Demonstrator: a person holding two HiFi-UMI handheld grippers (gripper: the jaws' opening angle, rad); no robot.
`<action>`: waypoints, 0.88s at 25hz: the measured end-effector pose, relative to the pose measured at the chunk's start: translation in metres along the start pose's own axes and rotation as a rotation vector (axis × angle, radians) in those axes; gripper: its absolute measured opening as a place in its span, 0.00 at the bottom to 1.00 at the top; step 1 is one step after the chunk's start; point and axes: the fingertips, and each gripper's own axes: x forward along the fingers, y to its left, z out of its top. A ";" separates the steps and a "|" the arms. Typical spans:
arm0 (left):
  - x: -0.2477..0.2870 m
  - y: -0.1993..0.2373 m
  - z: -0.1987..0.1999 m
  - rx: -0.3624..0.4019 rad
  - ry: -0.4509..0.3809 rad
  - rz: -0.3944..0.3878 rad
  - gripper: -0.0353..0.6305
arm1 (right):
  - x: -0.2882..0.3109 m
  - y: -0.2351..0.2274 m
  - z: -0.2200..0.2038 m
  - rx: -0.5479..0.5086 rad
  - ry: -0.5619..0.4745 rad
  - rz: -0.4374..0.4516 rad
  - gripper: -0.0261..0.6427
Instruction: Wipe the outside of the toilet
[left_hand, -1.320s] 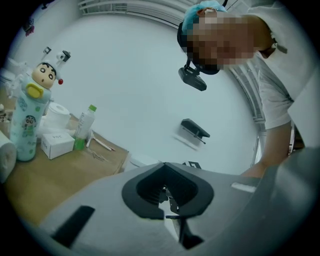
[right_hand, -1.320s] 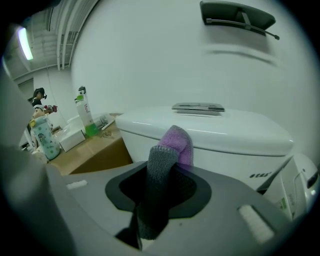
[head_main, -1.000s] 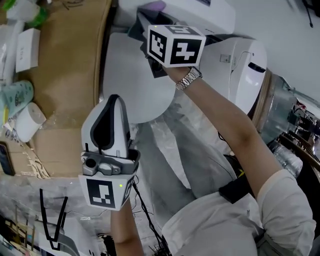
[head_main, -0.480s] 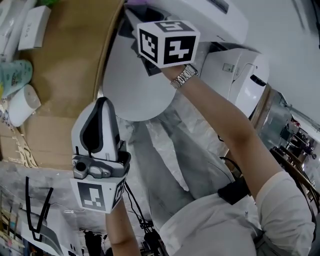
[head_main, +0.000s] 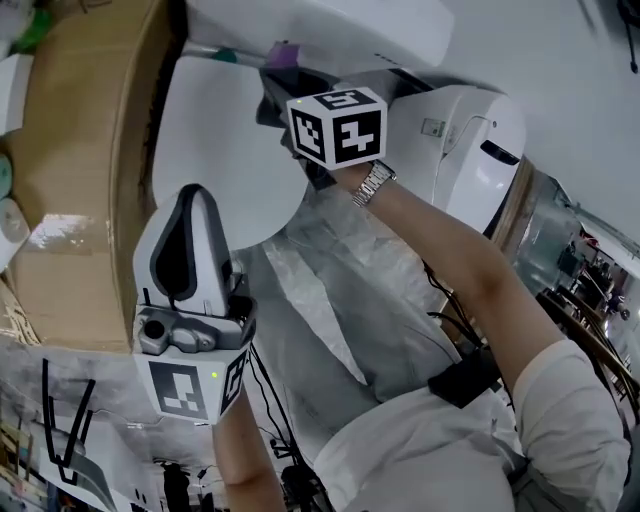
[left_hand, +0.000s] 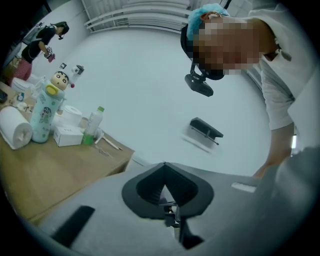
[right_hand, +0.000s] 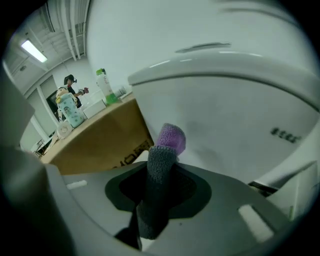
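Beside a brown cardboard box (right_hand: 102, 137), right gripper (right_hand: 162, 156) is clamping fuzzy grey-purple cloth (right_hand: 159, 180) at glossy white toilet (right_hand: 230, 117); left gripper (left_hand: 165, 175) is hanging, jaws together.

Wooden bench (left_hand: 45, 175) carries a teal tumbler (left_hand: 46, 110) topped with a cartoon figure, a paper roll (left_hand: 14, 131), a white box (left_hand: 67, 135) and a green-capped bottle (left_hand: 93, 124). Crumpled clear plastic sheeting (head_main: 330, 300) lies near the bench.

No print can be read. Dark lettering on the box (right_hand: 100, 135), left of the fingers of the right gripper (right_hand: 161, 160), is blurred. Small marks on the toilet (right_hand: 225, 110), to their right, are too small.
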 end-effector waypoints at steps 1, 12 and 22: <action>0.005 -0.008 -0.006 -0.004 0.003 -0.004 0.06 | -0.007 -0.017 -0.010 0.014 0.015 -0.016 0.20; 0.051 -0.088 -0.038 0.009 0.082 -0.138 0.06 | -0.075 -0.141 -0.066 0.281 0.044 -0.207 0.20; 0.043 -0.051 -0.029 0.005 0.099 -0.134 0.06 | -0.047 -0.128 -0.036 0.312 0.012 -0.232 0.20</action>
